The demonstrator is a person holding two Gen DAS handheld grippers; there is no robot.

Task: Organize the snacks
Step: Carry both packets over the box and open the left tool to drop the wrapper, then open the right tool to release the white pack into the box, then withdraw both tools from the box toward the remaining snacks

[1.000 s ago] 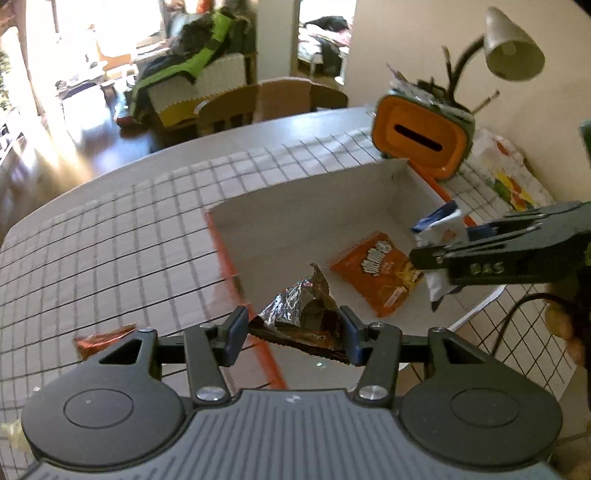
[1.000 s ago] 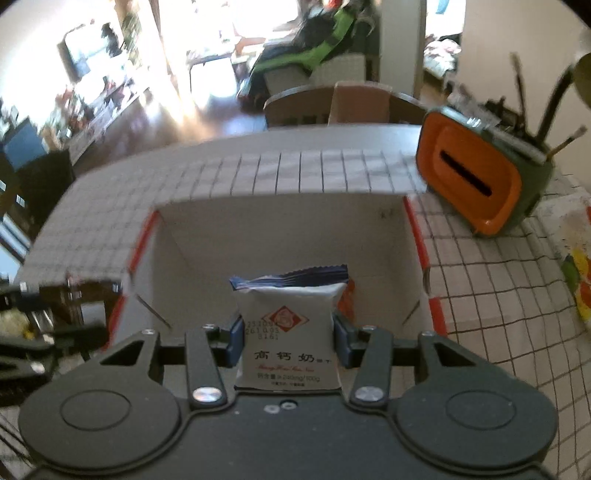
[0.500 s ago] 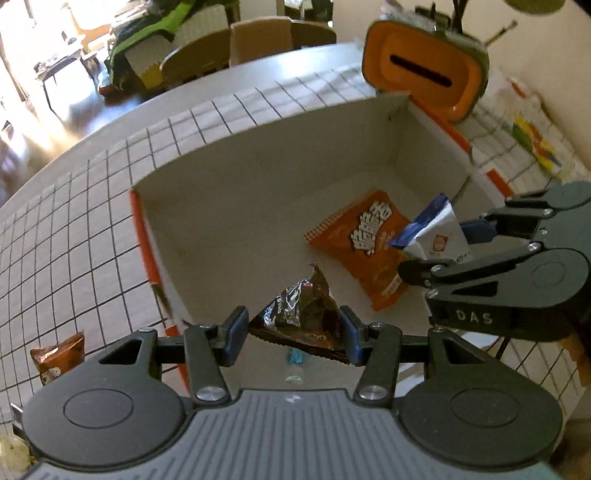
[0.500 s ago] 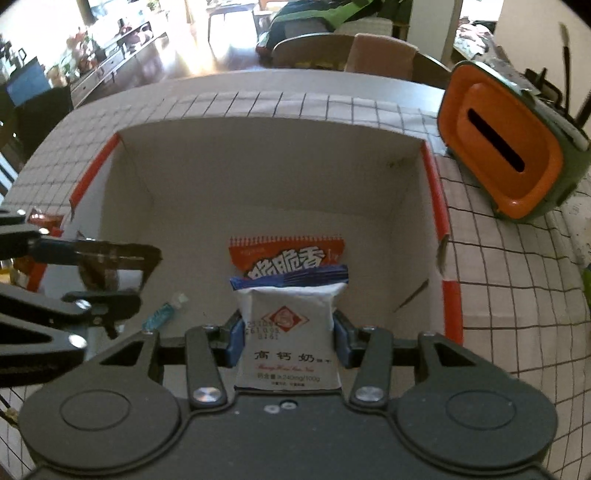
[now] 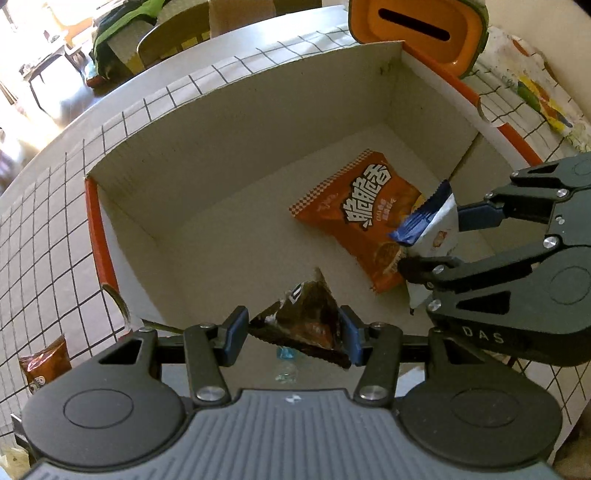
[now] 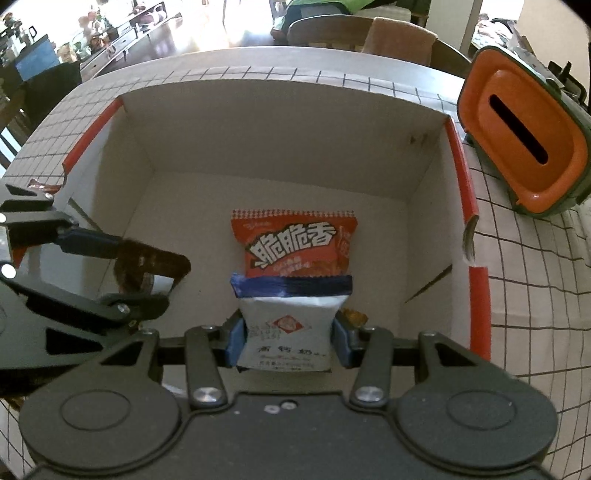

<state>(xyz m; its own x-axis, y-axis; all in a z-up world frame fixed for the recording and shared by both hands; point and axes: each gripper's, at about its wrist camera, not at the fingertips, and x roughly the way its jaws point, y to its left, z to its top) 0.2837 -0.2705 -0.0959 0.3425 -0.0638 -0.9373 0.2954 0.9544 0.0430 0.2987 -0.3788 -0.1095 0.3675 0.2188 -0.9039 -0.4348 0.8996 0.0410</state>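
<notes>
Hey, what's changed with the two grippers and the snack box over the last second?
Both grippers have dropped toward the open box. The left gripper, still clamped on the brown wrapper, now hangs over the box's inside, not its rim. The right gripper still grips the white packet, now low over the orange snack bag. That bag, lying flat in the box, hasn't moved.

A round table covered in a white cloth with a black grid (image 5: 55, 206) fills the near ground. Beyond its far edge stand wooden chairs (image 6: 325, 31), one draped with a tan cloth (image 6: 400, 35). Strong daylight washes out the dark floor (image 5: 51, 96) at far left. A low cluttered sideboard (image 6: 110, 40) lines the far left.
</notes>
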